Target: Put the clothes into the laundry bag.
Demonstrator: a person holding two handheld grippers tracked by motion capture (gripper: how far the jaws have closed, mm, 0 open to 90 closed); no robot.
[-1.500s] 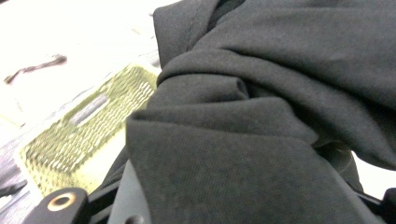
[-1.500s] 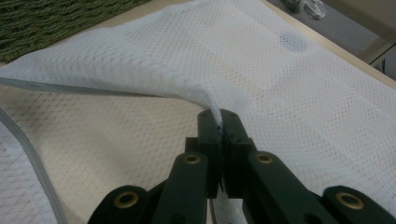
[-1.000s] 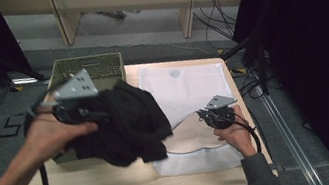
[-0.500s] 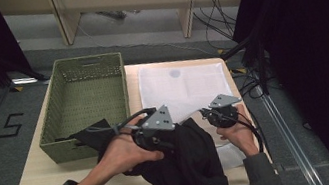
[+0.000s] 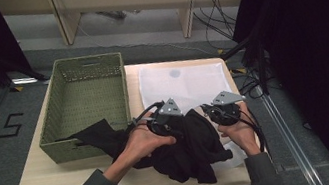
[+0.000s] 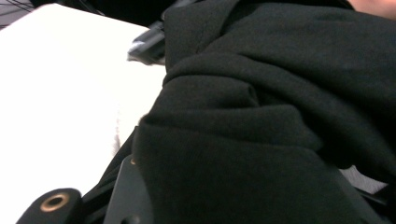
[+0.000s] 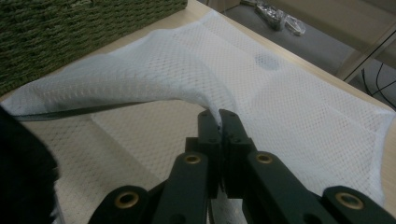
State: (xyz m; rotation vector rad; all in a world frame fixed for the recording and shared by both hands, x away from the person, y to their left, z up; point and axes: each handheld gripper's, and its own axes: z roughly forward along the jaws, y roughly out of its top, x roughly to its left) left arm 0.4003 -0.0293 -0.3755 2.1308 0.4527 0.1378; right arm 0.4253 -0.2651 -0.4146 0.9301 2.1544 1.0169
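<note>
On the table, right gripper (image 7: 218,116) pinches the white mesh bag (image 7: 289,107); left gripper (image 5: 167,122) (buried in black garment (image 5: 191,143)) can't be judged.

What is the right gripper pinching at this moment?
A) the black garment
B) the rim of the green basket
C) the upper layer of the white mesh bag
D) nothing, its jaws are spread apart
C: the right gripper has its jaws closed on a lifted fold of the white mesh bag, which holds the opening up beside the black garment.
</note>
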